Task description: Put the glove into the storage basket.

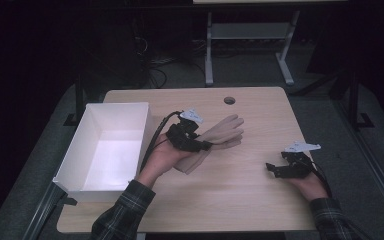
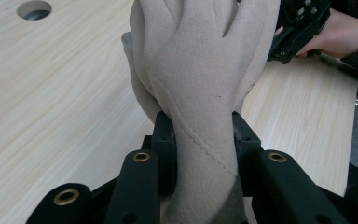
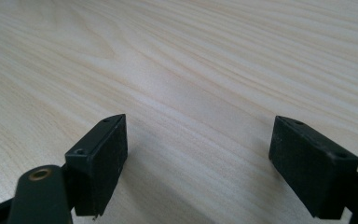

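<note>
I see left gripper [image 2: 203,135] squeezing soft beige fabric glove [image 2: 200,70], maybe lifted | right gripper [image 3: 198,163] wide apart, holding nothing, at 3 o'clock | white box [image 1: 107,150] at 9 o'clock

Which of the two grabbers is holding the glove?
The left gripper. Its jaws pinch the beige glove at the wrist, beside the white box. The right gripper has its jaws wide apart over the bare table, holding nothing.

white box [image 1: 111,150], wooden table [image 1: 230,195], table hole [image 1: 229,100]
</note>
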The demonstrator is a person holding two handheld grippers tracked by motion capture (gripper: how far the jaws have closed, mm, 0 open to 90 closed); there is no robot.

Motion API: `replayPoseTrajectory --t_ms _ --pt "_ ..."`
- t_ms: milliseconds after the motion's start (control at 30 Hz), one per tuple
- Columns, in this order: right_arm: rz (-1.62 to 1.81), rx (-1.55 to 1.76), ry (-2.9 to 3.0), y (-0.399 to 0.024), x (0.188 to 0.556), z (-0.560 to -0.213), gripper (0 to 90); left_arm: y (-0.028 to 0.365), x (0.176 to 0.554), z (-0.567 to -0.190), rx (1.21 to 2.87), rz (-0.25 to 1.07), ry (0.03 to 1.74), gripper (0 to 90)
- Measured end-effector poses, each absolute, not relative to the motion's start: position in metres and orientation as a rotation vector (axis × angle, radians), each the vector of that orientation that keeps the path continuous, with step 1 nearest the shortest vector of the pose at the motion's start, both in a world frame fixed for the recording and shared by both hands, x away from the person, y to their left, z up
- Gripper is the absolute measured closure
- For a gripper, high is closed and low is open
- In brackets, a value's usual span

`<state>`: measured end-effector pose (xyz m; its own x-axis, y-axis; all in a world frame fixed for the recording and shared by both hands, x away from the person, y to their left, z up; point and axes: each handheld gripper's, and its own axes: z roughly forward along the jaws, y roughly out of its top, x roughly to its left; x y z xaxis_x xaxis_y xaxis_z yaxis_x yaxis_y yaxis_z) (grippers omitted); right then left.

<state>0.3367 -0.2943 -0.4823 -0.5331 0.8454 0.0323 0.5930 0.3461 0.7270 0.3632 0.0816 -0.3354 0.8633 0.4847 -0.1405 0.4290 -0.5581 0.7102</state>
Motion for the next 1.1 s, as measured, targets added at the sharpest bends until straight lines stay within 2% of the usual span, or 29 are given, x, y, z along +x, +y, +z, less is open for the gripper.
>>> replayPoseTrajectory --t_ms 600,1100 --pt "1.001 1.271 2.264 -0.294 0.337 -0.482 18.8 0.13 0.365 -0.289 2.194 0.157 0.712 69.2" --pt "1.001 1.277 2.266 -0.294 0.337 -0.482 18.8 0.184 0.363 -0.275 2.144 0.23 0.811 69.2"
